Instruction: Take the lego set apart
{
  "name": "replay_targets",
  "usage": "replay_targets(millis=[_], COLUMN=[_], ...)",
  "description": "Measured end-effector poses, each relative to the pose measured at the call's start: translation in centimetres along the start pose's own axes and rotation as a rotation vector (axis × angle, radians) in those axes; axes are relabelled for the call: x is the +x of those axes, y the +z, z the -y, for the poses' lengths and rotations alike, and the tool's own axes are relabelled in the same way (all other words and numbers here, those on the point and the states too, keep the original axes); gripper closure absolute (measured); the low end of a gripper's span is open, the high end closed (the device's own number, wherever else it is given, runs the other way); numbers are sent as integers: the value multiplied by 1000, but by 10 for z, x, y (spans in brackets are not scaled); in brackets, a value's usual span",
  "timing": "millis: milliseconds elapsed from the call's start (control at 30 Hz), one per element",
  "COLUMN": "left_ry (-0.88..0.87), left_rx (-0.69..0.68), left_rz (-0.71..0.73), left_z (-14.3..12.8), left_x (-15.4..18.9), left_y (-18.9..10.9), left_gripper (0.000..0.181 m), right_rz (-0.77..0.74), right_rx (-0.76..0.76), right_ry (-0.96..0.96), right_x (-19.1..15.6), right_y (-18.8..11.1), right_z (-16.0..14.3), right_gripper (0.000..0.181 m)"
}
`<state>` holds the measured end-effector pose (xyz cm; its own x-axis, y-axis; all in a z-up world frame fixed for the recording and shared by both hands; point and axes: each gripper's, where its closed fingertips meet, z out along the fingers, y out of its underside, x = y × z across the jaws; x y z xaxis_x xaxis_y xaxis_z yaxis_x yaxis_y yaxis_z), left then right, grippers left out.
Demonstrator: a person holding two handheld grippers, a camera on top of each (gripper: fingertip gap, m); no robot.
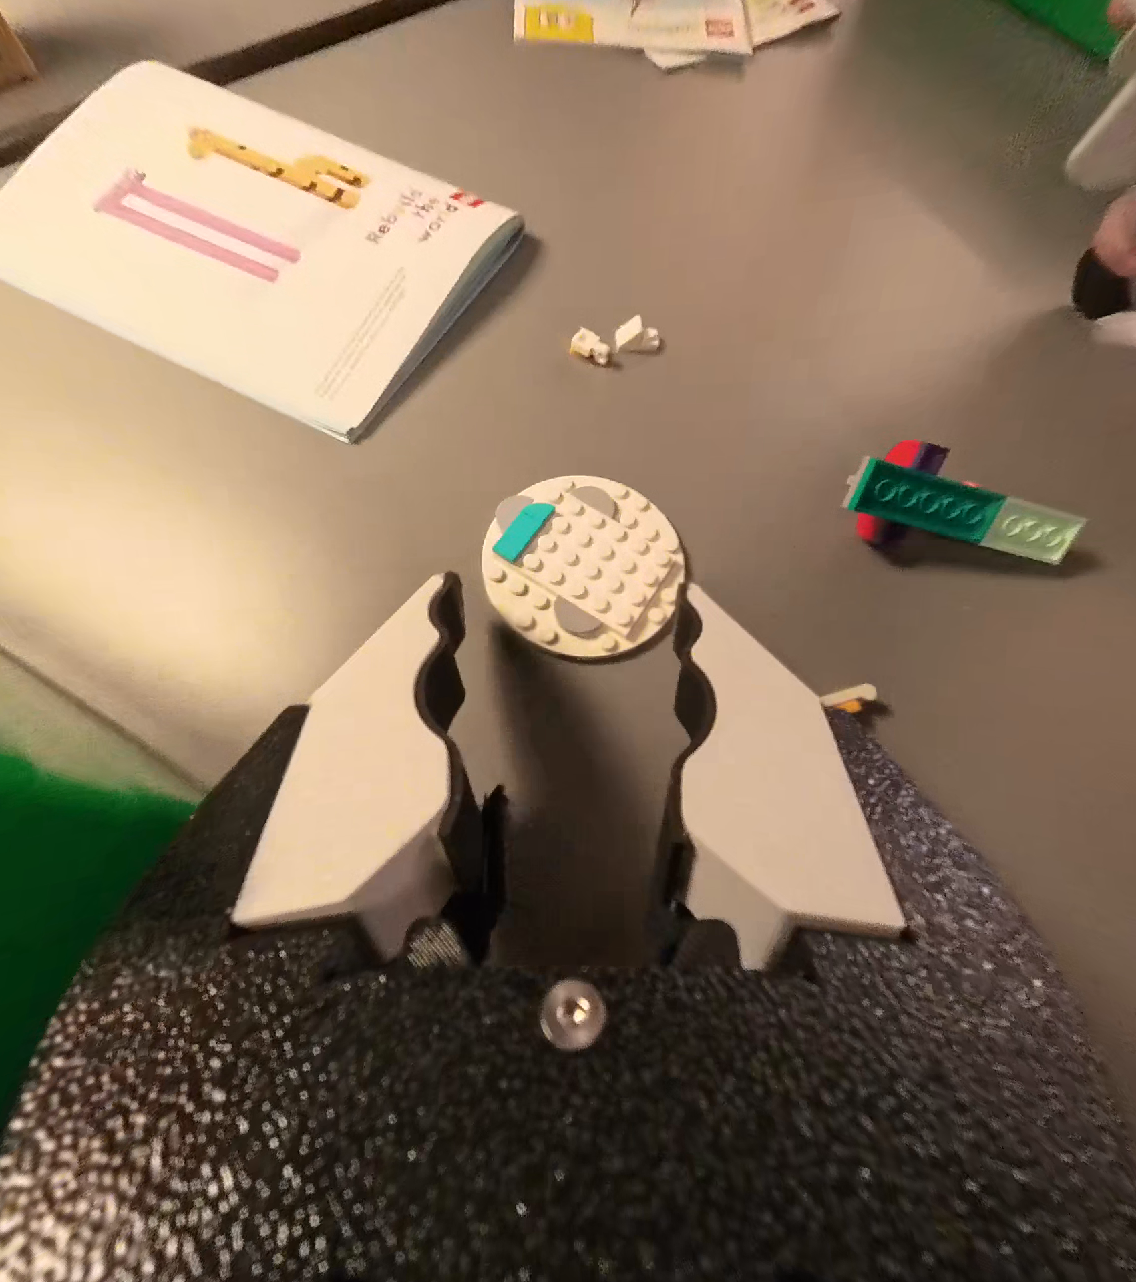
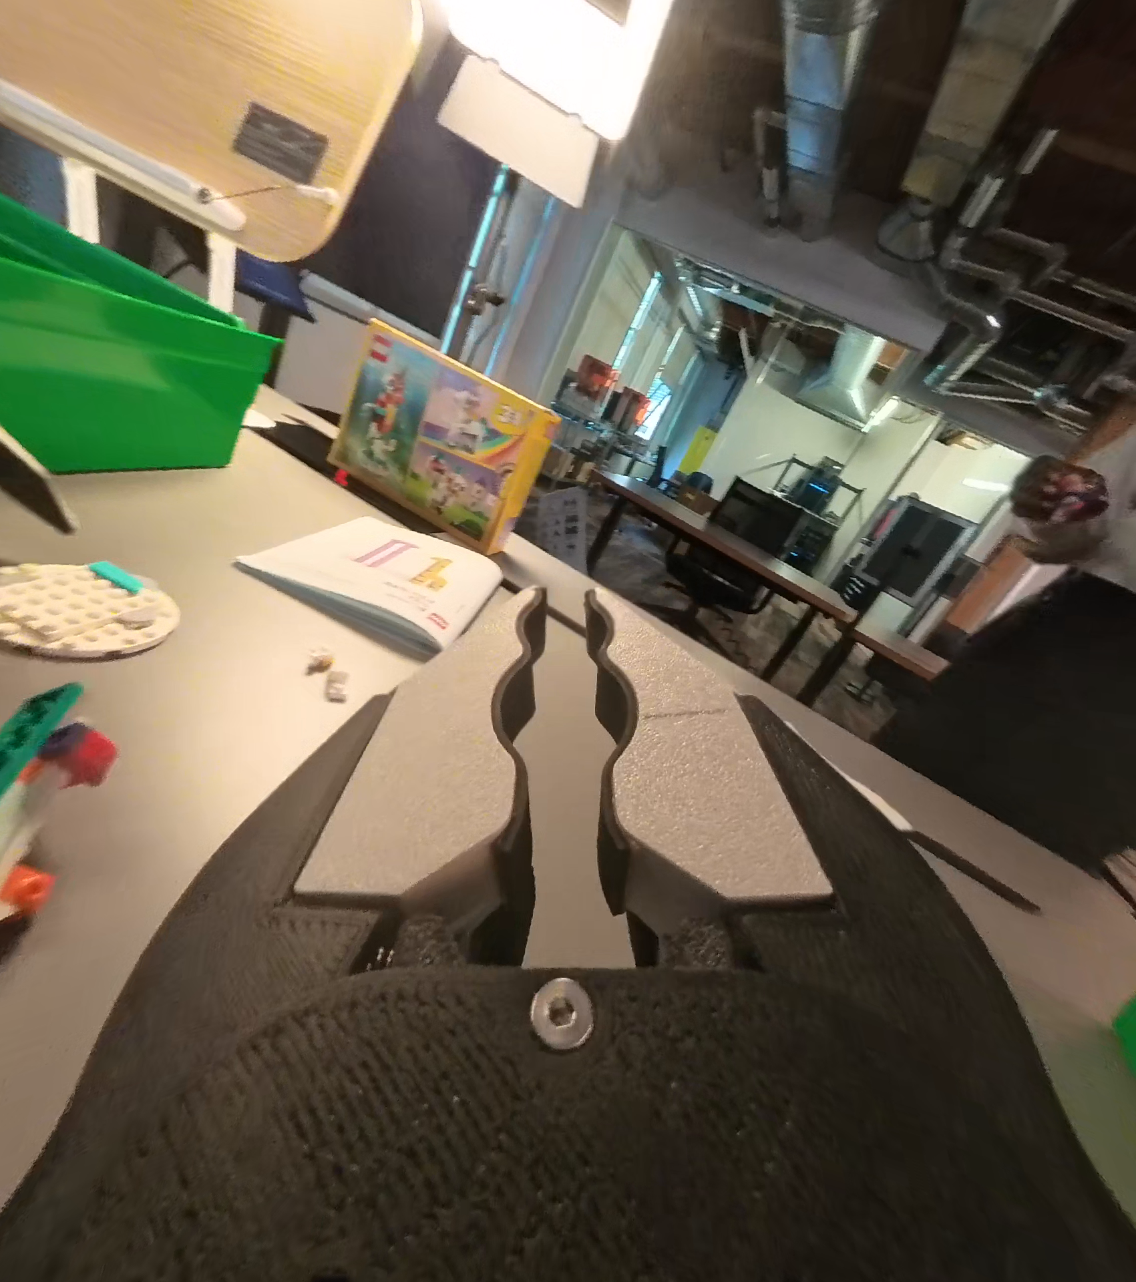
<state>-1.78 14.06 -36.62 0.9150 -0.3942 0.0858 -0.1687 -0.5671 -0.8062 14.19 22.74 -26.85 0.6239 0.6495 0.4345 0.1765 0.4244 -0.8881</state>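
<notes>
Two white bits (image 1: 617, 338) lie on grey table (image 1: 759, 243) near booklet (image 1: 239, 243).

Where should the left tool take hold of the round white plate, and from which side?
By its rim, jaws straddling the near edge. The round plate lies flat on the table, just beyond the open left tool, so only its thin edge offers grip; a low, near-side approach probably works best.

You have a white paper instruction booklet (image 1: 232, 243) lying flat on the grey table (image 1: 759, 243), a green plastic bin (image 2: 86, 374) behind, and a yellow cardboard box (image 2: 440, 437) standing upright.
</notes>
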Motion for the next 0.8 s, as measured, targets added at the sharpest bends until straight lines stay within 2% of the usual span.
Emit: replay_targets(millis=[367,633,800], left_ry=[8,19,40], left_rx=[-60,-85,-46], left_rz=[-63,-92,-50], left_z=[-7,2,4], left_x=[0,-4,-6], left_y=[8,21,19], left_gripper=[133,133,128], right_rz=[346,366,255], right_rx=[-65,-40,7], right_ry=[69,86,45], right_x=[-65,-75,-57], right_y=[-2,-13,-18], right_z=[7,16,20], right_gripper=[166,167,167])
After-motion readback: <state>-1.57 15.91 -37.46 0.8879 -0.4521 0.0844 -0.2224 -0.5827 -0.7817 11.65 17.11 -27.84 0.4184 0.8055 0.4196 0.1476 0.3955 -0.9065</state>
